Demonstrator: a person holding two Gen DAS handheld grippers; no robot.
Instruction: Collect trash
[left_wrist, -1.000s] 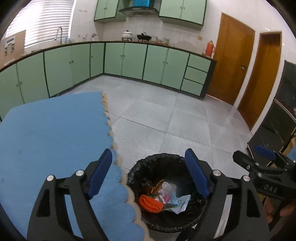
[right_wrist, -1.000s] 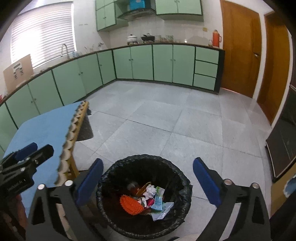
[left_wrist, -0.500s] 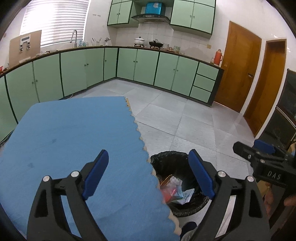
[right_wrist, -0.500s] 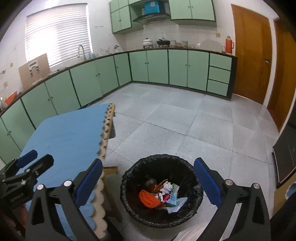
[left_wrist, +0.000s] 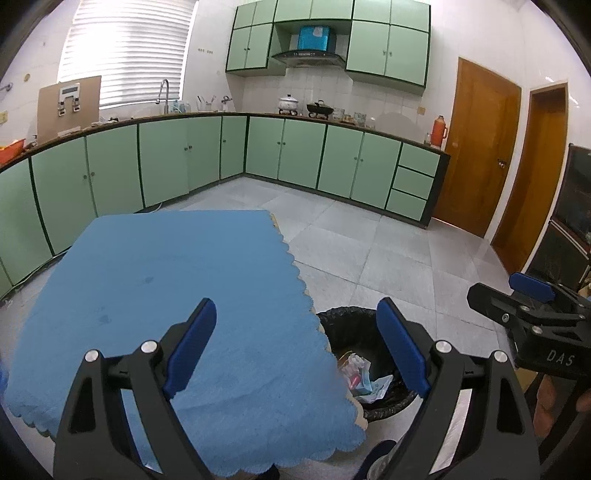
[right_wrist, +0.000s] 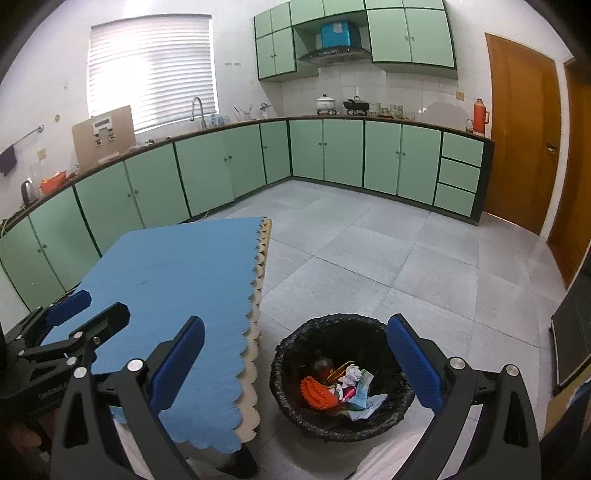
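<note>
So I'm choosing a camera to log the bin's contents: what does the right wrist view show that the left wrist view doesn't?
Only the right wrist view shows the whole trash bin mouth, including the orange spiky item and the crumpled white paper. Only the left wrist view shows the blue table cover hiding part of the bin. Both show the bin beside the table, and empty, open grippers.

Black-lined trash bin (right_wrist: 341, 380) on floor beside table, holding crumpled trash (right_wrist: 343, 387).

"DAS" in white on black body of right gripper (left_wrist: 532, 295).
</note>
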